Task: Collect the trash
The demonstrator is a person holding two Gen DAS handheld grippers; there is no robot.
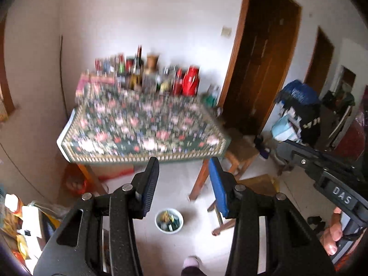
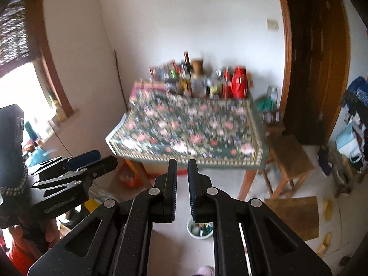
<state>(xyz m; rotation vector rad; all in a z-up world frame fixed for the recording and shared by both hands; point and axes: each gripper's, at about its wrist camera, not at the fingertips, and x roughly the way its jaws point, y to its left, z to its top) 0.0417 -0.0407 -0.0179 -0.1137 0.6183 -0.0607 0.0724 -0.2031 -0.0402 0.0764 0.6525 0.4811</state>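
- Standing on the pale floor in front of the table: one small white bin, round, open-topped, already holding mixed scraps in yellow, green and white.
- Left gripper: jaws spread, nothing between them; the bin shows in the gap below, well apart from the fingertips.
- Right gripper: jaws drawn almost together with only a narrow slit between them, nothing pinched; the bin lies beneath it, partly hidden by one finger.
- Table: floral cloth, the near part bare of loose items as far as the blur allows; bottles, jars and a red flask crowd the far edge by the wall.
- Wooden stool: beside the table's right corner, near a dark door.
- Handling estimate, bin contents: wrappers and paper scraps, likely very light, soft and crushable; a pinch on a protruding edge or fold should serve.
- Handling estimate, bin: probably thin plastic, light, stiff at the rim; best taken by closing one pad inside and one outside the rim, kept upright so the contents stay in.
- Remaining trash outside the bin: none clearly identifiable in these blurred views.
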